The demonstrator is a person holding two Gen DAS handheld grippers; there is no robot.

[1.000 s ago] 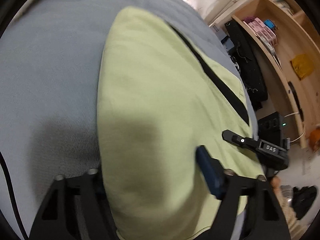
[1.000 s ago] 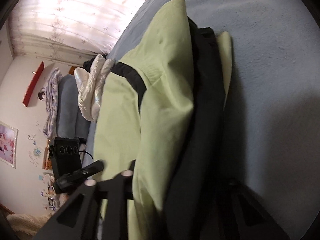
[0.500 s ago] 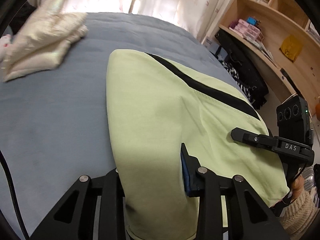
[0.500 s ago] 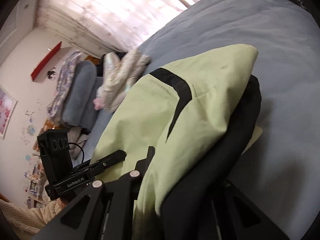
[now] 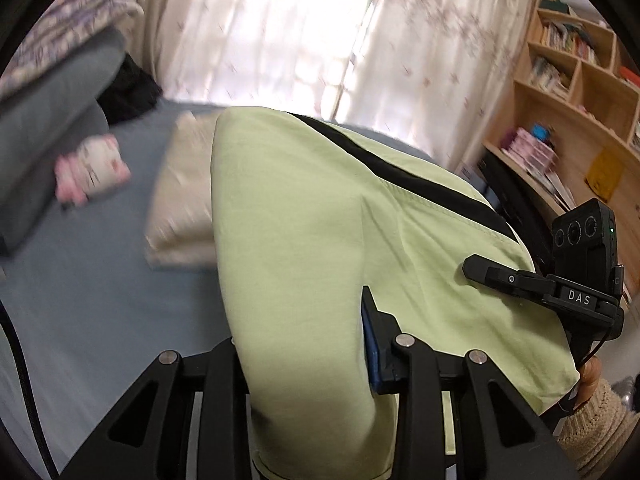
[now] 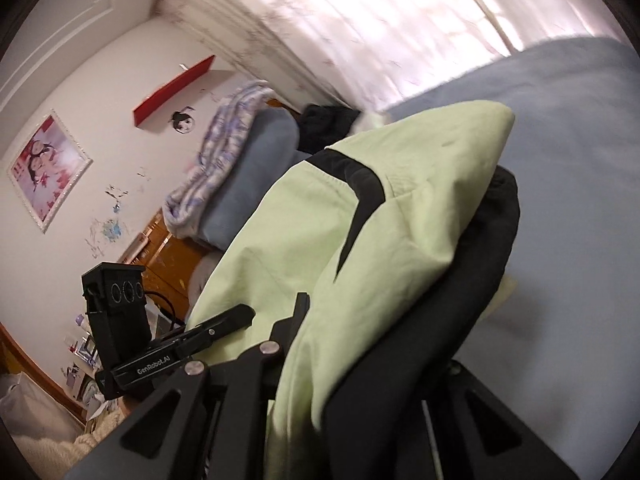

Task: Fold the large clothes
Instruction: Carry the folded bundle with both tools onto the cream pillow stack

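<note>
A light green garment (image 5: 304,240) with a black stripe and black lining is held up over the grey-blue bed (image 5: 100,300). My left gripper (image 5: 304,344) is shut on its near edge, the cloth bunched between the fingers. My right gripper (image 6: 360,344) is shut on the other end of the green garment (image 6: 360,240), with green cloth and black lining (image 6: 460,280) draped over its fingers. Each gripper shows in the other's view, the right one (image 5: 532,284) and the left one (image 6: 176,356). The fingertips are hidden by cloth.
A folded cream garment (image 5: 184,208) and a pink-white plush (image 5: 92,168) lie on the bed, with grey and patterned bedding (image 5: 48,120) behind. Wooden shelves (image 5: 580,120) stand to the right. Curtains (image 5: 300,32) hang behind the bed.
Both grippers have lifted and tilted up with the garment. The views swung from the bed surface toward the window and walls, and the garment now hangs raised between them.
</note>
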